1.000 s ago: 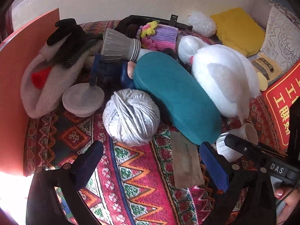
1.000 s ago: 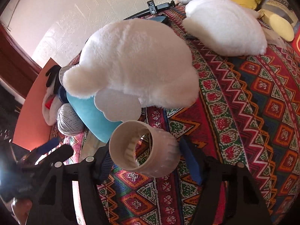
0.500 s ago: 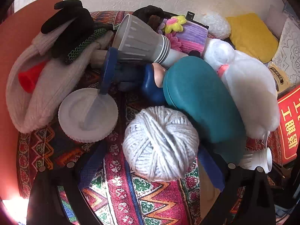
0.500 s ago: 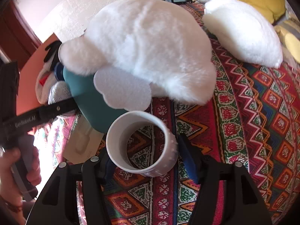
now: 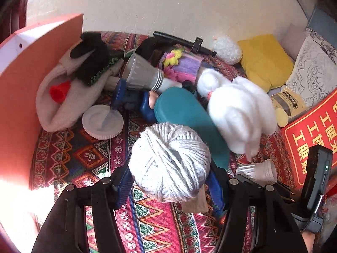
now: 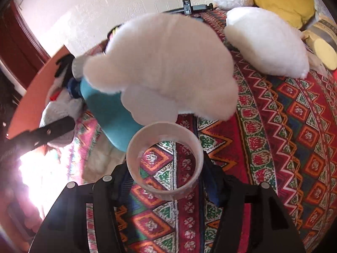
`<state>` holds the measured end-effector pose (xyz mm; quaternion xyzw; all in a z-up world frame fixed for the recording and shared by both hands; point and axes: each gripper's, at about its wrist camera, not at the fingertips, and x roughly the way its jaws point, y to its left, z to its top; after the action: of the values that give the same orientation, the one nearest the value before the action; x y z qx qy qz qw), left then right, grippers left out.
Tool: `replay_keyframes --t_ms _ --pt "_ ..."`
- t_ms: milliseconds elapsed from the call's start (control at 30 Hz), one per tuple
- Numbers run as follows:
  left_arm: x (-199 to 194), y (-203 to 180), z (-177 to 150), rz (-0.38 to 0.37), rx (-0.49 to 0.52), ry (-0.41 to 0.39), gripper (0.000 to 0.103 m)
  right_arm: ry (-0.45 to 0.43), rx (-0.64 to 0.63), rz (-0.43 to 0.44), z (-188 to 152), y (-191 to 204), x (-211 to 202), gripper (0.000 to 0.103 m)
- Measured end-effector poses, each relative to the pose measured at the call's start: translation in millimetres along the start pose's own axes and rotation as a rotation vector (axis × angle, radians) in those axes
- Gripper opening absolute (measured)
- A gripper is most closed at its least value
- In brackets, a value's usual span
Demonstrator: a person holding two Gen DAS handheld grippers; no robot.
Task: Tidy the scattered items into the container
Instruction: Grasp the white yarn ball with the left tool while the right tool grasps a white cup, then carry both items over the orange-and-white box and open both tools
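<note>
My left gripper is shut on a grey ball of yarn and holds it above the patterned cloth. My right gripper is shut on a white plastic cup, held with its open mouth towards the camera; the cup also shows in the left wrist view. A white plush toy lies just beyond the cup, against a teal case. No container is clearly in view.
A pile lies at the back left by an orange board: a grey knit hat, black glove, stacked grey cups, white lid, purple toy. A yellow cushion and a red sign are at the right.
My left gripper has closed on the yarn ball and lifted it off the cloth. My right gripper has tilted the cup so that its mouth faces the camera.
</note>
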<state>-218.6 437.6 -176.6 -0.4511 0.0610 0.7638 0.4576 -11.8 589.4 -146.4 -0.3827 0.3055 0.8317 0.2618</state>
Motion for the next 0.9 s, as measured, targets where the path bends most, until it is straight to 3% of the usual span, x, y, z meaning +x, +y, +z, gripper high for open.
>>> replay_keyframes --t_ms 200,300,400,500,600,667,700,733,900 --pt "-101.9 12.7 27.4 -0.029 -0.017 -0.223 0.060 -0.118 -0.023 0.074 -4.9 16.7 -49.0 0.057" --pt "-159.5 48.3 46.1 0.071 -0.055 -0.379 0.060 -0.170 -0.061 0.118 11.6 60.2 -46.2 0.057" --pt "-192.9 99.2 67.4 0.201 -0.110 -0.464 0.060 -0.195 -0.098 0.189 23.3 103.4 -41.6 0.057" --pt "-193.6 159.1 84.3 0.289 -0.187 -0.462 0.060 -0.231 -0.168 0.247 33.6 147.0 -51.9 0.057" --pt "-176.7 210.7 87.9 0.328 -0.261 -0.411 0.061 -0.274 -0.255 0.300 44.3 195.7 -57.7 0.057" --pt "-163.3 239.1 84.3 0.373 -0.322 -0.365 0.070 -0.289 -0.314 0.325 52.8 228.2 -54.3 0.057" --pt "-160.1 249.5 82.4 0.398 -0.341 -0.345 0.079 -0.288 -0.339 0.340 57.6 241.8 -49.2 0.057" --pt "-158.9 258.4 78.8 0.417 -0.352 -0.334 0.081 -0.285 -0.363 0.354 63.3 257.8 -43.2 0.057" --pt "-174.0 287.7 67.0 0.522 -0.420 -0.370 0.082 -0.283 -0.494 0.403 88.6 345.5 -6.9 0.057"
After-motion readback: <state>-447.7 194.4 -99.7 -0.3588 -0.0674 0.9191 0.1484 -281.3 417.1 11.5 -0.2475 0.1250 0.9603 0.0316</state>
